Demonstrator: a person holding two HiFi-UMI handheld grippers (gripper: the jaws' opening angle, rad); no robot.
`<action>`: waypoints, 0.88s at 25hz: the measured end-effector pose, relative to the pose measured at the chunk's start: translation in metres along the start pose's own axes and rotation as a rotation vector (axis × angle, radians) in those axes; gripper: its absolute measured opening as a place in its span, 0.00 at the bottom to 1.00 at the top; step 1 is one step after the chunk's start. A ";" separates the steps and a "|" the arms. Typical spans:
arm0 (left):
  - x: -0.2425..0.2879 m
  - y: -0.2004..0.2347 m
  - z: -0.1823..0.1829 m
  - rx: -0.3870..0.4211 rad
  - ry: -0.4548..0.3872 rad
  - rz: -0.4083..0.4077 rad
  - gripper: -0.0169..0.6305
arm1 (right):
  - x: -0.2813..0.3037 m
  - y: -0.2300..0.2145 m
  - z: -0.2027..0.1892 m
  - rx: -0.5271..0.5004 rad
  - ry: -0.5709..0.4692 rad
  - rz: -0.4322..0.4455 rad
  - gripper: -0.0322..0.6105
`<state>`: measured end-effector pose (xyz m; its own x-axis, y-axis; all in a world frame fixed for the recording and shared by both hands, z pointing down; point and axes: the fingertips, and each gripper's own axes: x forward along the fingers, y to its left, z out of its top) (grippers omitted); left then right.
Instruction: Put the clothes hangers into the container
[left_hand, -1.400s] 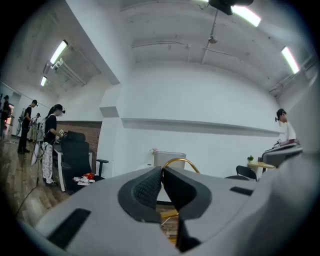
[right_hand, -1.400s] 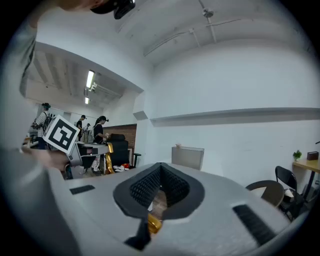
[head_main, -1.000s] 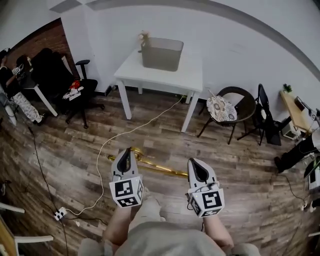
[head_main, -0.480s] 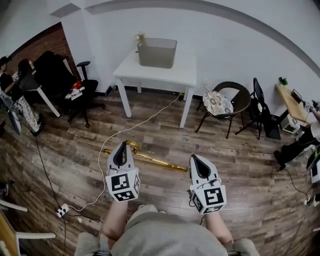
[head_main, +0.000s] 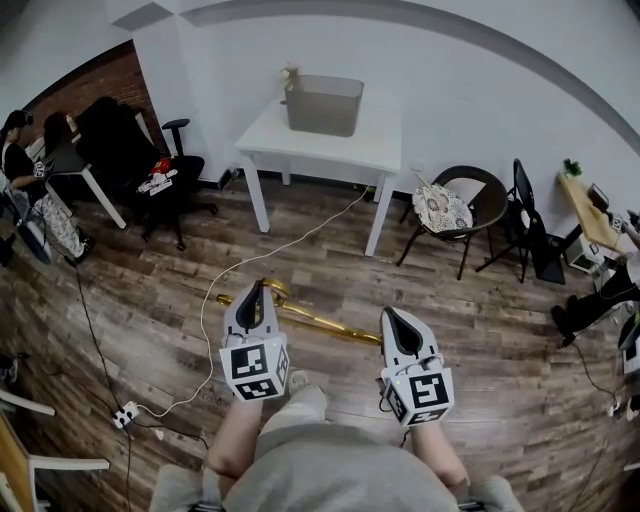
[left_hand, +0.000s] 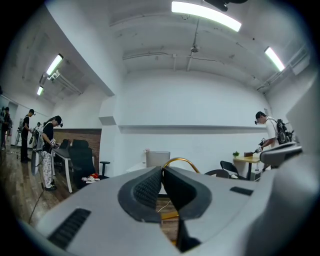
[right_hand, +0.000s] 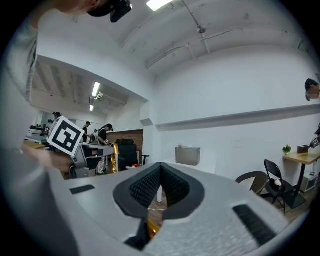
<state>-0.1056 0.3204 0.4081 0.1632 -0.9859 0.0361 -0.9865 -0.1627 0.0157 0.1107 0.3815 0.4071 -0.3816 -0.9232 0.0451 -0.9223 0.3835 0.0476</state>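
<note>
A gold clothes hanger (head_main: 325, 324) hangs level above the wood floor, between my two grippers. My left gripper (head_main: 250, 296) is shut on its hook end; the gold hook (left_hand: 181, 161) arches just past the left gripper (left_hand: 161, 173). My right gripper (head_main: 398, 326) is shut on the other end, and a gold piece (right_hand: 152, 228) shows under the right gripper (right_hand: 160, 173). The grey container (head_main: 323, 104) stands on a white table (head_main: 330, 153) against the far wall, well ahead of both grippers. The container (left_hand: 158, 159) shows straight ahead in the left gripper view, and the container (right_hand: 188, 155) slightly right in the right gripper view.
A white cable (head_main: 262, 262) runs across the floor to a power strip (head_main: 122, 414). A black office chair (head_main: 165, 172) stands left of the table, a round chair with a cushion (head_main: 446, 212) right of it. People work at a desk (head_main: 40, 165) far left.
The head view has swung a little; the table sits slightly differently in the frame. Both grippers keep their hold on the gold hanger, at much the same height.
</note>
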 end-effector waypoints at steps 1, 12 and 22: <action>0.001 0.000 -0.001 0.000 -0.001 0.000 0.05 | 0.001 0.000 -0.001 0.001 0.001 0.003 0.05; 0.029 0.006 -0.005 -0.007 -0.002 0.000 0.05 | 0.029 -0.015 -0.009 0.019 0.007 -0.016 0.05; 0.092 0.029 -0.002 -0.020 -0.009 0.008 0.05 | 0.098 -0.029 0.000 -0.004 -0.002 -0.009 0.05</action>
<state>-0.1195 0.2250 0.4134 0.1550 -0.9875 0.0271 -0.9874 -0.1540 0.0355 0.1003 0.2798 0.4102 -0.3735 -0.9266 0.0430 -0.9254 0.3754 0.0518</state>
